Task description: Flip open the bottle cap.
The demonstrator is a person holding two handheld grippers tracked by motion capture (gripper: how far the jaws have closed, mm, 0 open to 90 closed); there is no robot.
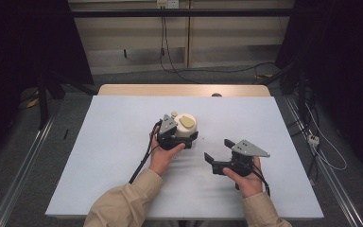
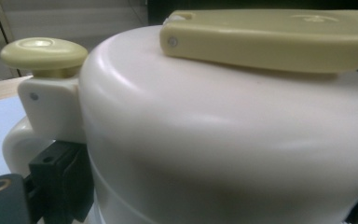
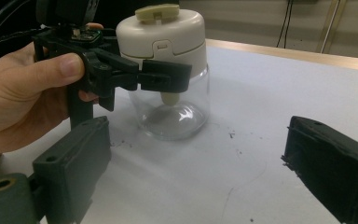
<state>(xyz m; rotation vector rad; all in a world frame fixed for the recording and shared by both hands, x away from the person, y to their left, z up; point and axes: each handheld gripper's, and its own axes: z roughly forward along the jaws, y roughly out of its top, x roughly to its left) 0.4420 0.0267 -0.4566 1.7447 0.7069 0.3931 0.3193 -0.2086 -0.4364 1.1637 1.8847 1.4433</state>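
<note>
A jar [image 1: 187, 124] with a clear glass body and a cream lid [image 2: 214, 130] stands upright near the middle of the table. The lid carries a pale green lever [image 2: 270, 37] and a round green knob [image 2: 44, 51]. My left gripper [image 1: 185, 136] is shut on the jar, one black jaw crossing it where lid meets glass [image 3: 165, 74]; its fingers [image 2: 60, 177] press against the lid's side. My right gripper [image 1: 217, 150] stands open to the right of the jar, apart from it. Its two wide-set pads [image 3: 74, 158] frame bare table, nothing between them.
A pale blue-white mat [image 1: 123, 156] covers the table, with a strip of wood [image 1: 179, 90] showing at the far edge. A hand [image 3: 23, 93] holds the left gripper. Cables lie on the floor beyond and to the right of the table.
</note>
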